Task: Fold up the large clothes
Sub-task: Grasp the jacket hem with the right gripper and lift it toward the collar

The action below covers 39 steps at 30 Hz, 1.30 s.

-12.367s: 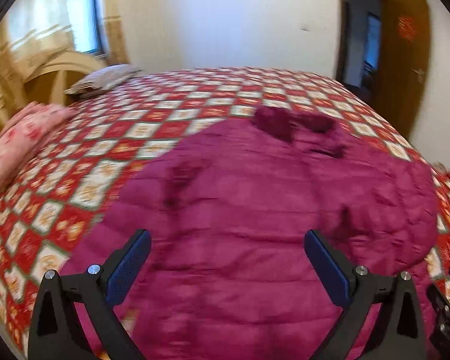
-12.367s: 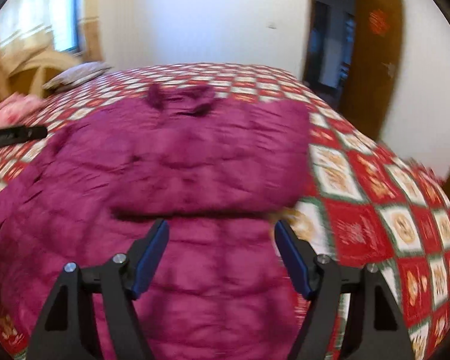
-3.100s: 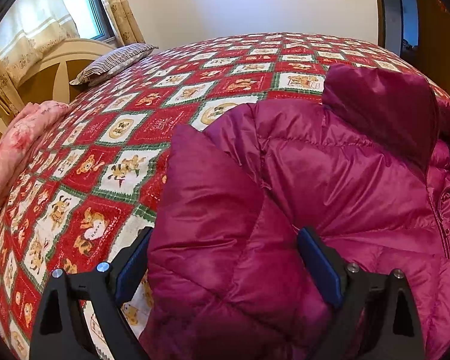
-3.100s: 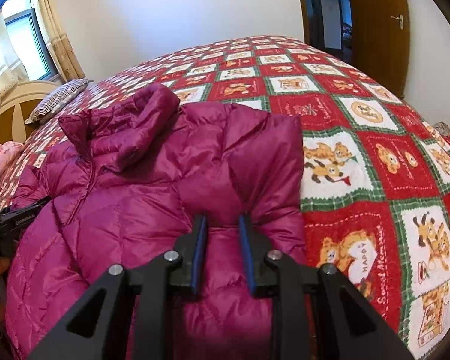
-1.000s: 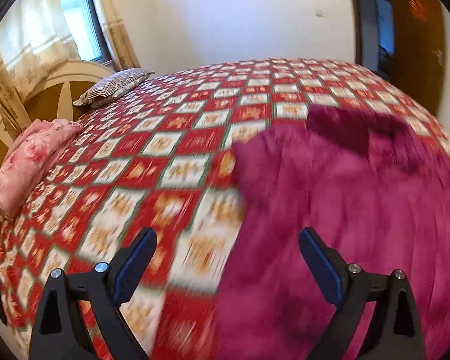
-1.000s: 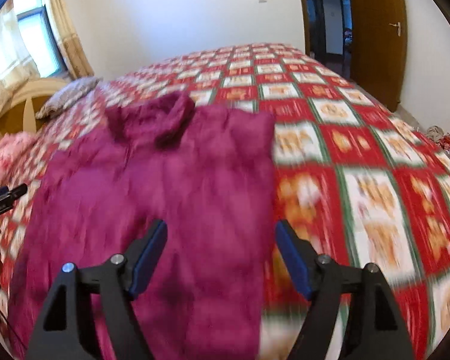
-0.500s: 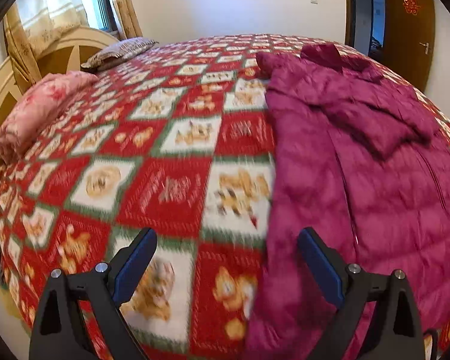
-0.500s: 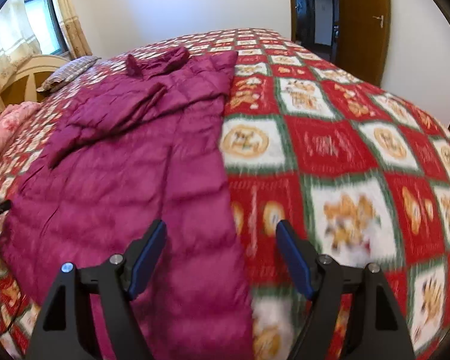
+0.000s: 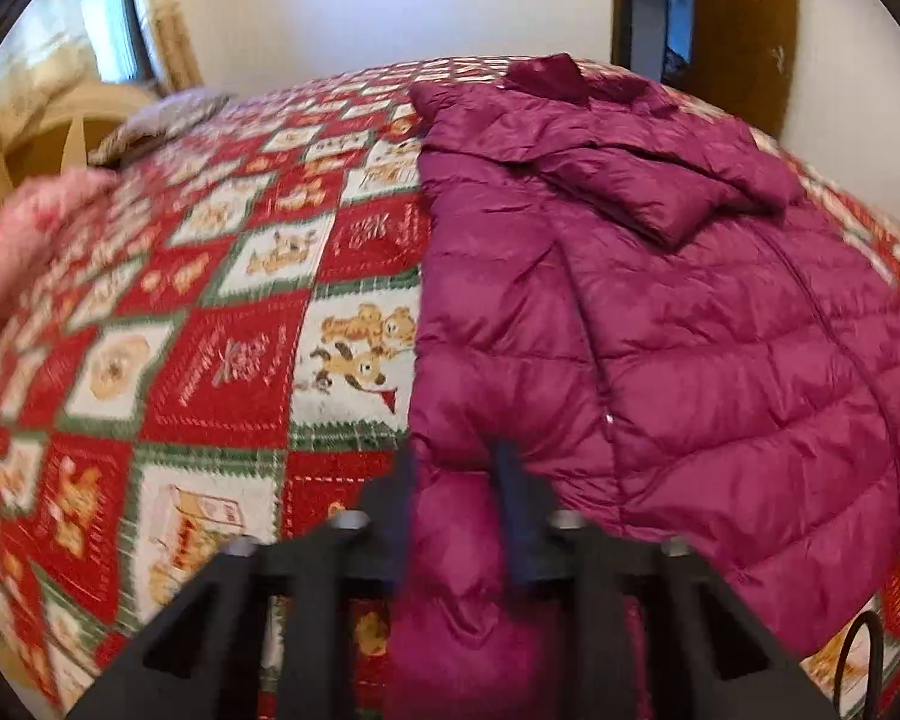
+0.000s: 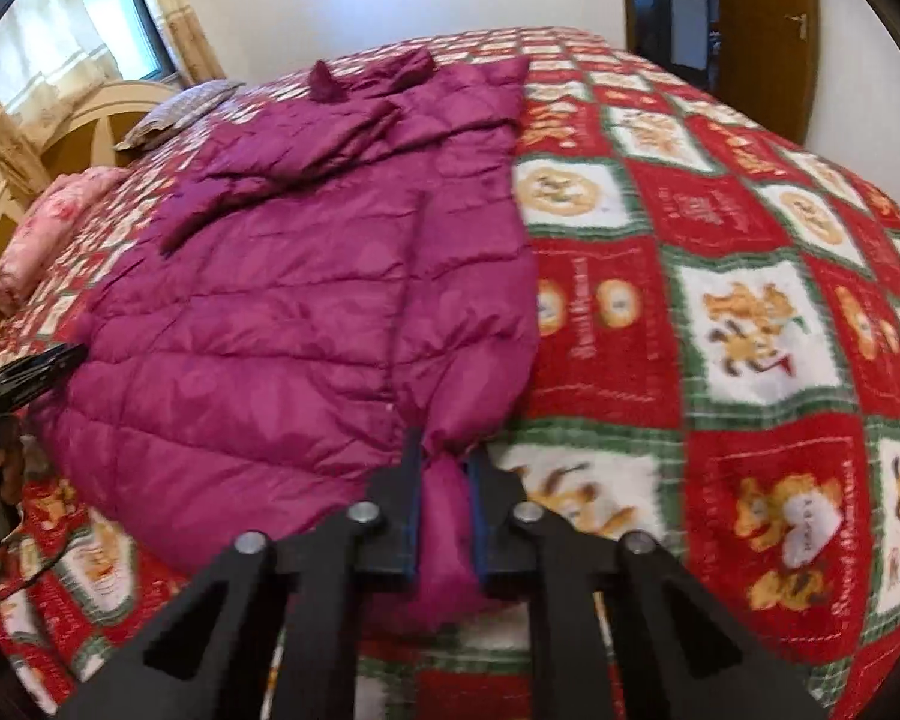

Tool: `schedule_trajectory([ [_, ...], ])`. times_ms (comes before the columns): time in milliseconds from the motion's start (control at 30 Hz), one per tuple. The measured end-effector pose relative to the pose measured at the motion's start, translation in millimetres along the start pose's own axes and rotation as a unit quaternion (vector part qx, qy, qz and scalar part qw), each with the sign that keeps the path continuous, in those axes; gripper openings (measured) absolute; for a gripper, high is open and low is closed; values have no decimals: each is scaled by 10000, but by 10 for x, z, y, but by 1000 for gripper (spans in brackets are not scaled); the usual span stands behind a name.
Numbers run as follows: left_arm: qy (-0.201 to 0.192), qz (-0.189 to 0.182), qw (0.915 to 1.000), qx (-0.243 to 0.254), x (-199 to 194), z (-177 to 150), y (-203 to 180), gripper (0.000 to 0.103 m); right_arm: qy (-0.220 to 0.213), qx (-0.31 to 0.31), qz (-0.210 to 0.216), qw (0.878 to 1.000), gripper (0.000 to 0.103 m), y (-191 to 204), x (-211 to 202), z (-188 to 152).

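Jacket (image 9: 660, 312) and pillows (image 9: 24, 234) on bed (image 9: 222, 360)

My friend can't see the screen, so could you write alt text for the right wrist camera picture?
Black tongs pinch the near bottom corner of a magenta puffer coat spread on a bed with a red, green and white cartoon-patterned quilt. One sleeve lies folded across the coat's chest. Behind are a pink pillow, a curtained window and a brown door.

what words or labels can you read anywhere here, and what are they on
Nothing can be quoted with confidence.
Bedspread: cursive lettering in the red squares, too blurred to read.
White heart held by a printed bear: a short word, too blurred to read.
Door: a red emblem near its top, blurred.
Jacket: no label or brand showing.
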<state>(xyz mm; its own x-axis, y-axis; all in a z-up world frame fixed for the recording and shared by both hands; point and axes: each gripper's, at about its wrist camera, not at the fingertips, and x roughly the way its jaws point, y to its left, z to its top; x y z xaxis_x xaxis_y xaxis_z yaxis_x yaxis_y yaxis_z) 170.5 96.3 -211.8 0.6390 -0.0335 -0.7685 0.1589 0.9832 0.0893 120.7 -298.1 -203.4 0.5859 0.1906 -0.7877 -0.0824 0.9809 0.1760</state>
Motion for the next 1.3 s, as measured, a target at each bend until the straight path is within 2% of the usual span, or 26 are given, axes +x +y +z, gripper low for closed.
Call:
schedule_trajectory([
  [33, 16, 45, 10000, 42, -16, -7, -6, 11, 16, -78, -30, 10000, 13, 37, -3, -20],
  [133, 93, 201, 9996, 148, -62, -94, 16, 11, 80, -219, 26, 9997, 13, 117, -23, -72],
  [233, 65, 206, 9996, 170, -127, -146, 33, 11, 151, -239, 92, 9996, 13, 96, -33, -99],
  [300, 76, 191, 9998, 9, -178, -74, 92, 11, 172, -95, 165, 9997, 18, 16, -53, -28],
  [333, 95, 170, 9997, -150, -213, 3, 151, 11, 135, -1, 163, 9998, 31, -34, -98, 43],
  [367, 51, 158, 9995, -264, -243, 68, 198, 12, 71, 26, 159, 9998, 61, -59, -146, 104],
  [433, -201, 107, 9984, -509, -354, 301, 333, 14, -306, 30, 94, 9995, 91, -92, -304, 289],
  [500, -394, 44, 9971, -650, -404, 536, 418, 26, -577, -195, -47, 9981, 91, -68, -393, 542],
  [567, -466, -92, 9942, -964, -370, 830, 520, 62, -691, -356, -180, 9968, 91, -39, -390, 784],
  [600, -476, -85, 9930, -1080, -337, 991, 549, 67, -800, -377, -180, 9959, 91, -30, -381, 931],
  [667, -819, 56, 9924, -914, -310, 1379, 460, 68, -1051, -352, -30, 9938, 91, -26, -319, 1269],
  [733, -987, 291, 9923, -684, -226, 1736, 311, 69, -1292, -284, -37, 9912, 91, -63, -211, 1578],
  [767, -981, 256, 9927, -659, -143, 1937, 249, 69, -1355, -187, 11, 9906, 91, -89, -91, 1819],
  [867, -820, -195, 9930, -825, 247, 2674, 82, 70, -1320, 140, 225, 9909, 91, -154, 236, 2327],
  [967, -815, -313, 9926, -847, 619, 3298, -148, 70, -1284, 452, 127, 9906, 91, -216, 621, 2822],
  [1033, -776, -369, 9931, -793, 907, 3669, -330, 70, -1271, 535, 89, 9904, 91, -244, 796, 3017],
  [1200, -358, -210, 9971, -638, 1740, 4277, -700, 70, -1079, 449, 79, 9931, 91, -202, 1336, 3474],
  [1300, -24, -109, 9990, -437, 2236, 4349, -840, 70, -942, 238, 70, 9952, 91, -143, 1606, 3640],
])
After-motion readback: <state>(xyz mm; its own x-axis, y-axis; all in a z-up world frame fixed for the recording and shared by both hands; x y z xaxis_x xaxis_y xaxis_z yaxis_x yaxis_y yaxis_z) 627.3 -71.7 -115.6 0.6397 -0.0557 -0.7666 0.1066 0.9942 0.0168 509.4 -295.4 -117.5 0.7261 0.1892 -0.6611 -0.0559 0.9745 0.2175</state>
